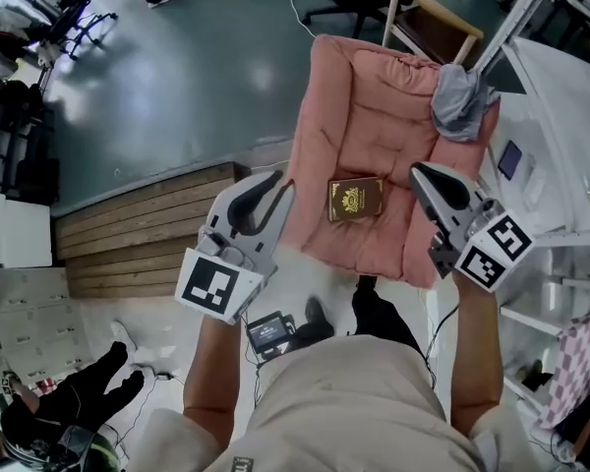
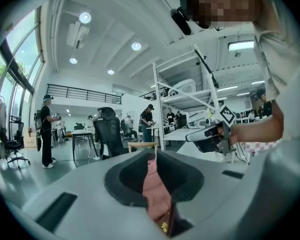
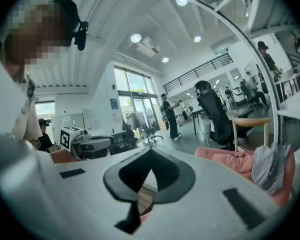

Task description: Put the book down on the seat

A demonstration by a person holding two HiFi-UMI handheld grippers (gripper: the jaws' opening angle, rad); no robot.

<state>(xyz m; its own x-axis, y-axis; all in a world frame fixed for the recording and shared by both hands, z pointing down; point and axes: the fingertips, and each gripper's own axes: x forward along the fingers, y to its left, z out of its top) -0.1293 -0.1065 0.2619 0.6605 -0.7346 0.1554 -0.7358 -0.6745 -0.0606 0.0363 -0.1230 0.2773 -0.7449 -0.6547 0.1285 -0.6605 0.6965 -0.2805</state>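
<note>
A brown book (image 1: 355,200) with a gold emblem lies flat on the pink seat cushion (image 1: 369,116), near its front edge, with nothing gripping it. My left gripper (image 1: 287,187) hovers just left of the book at the cushion's edge, jaws together and empty. The right gripper (image 1: 416,172) hangs just right of the book, also shut and empty. In the left gripper view the narrow slit behind the jaw tips (image 2: 156,153) shows the cushion (image 2: 155,189) and a bit of the book (image 2: 165,226). In the right gripper view the jaw tips (image 3: 150,150) meet, and the cushion (image 3: 225,160) lies to the right.
A grey cloth (image 1: 460,101) is draped over the cushion's far right corner. The wooden chair back (image 1: 438,8) rises behind the seat. White shelving (image 1: 560,116) stands close on the right, a wooden step (image 1: 147,224) on the left. People stand far off in the hall.
</note>
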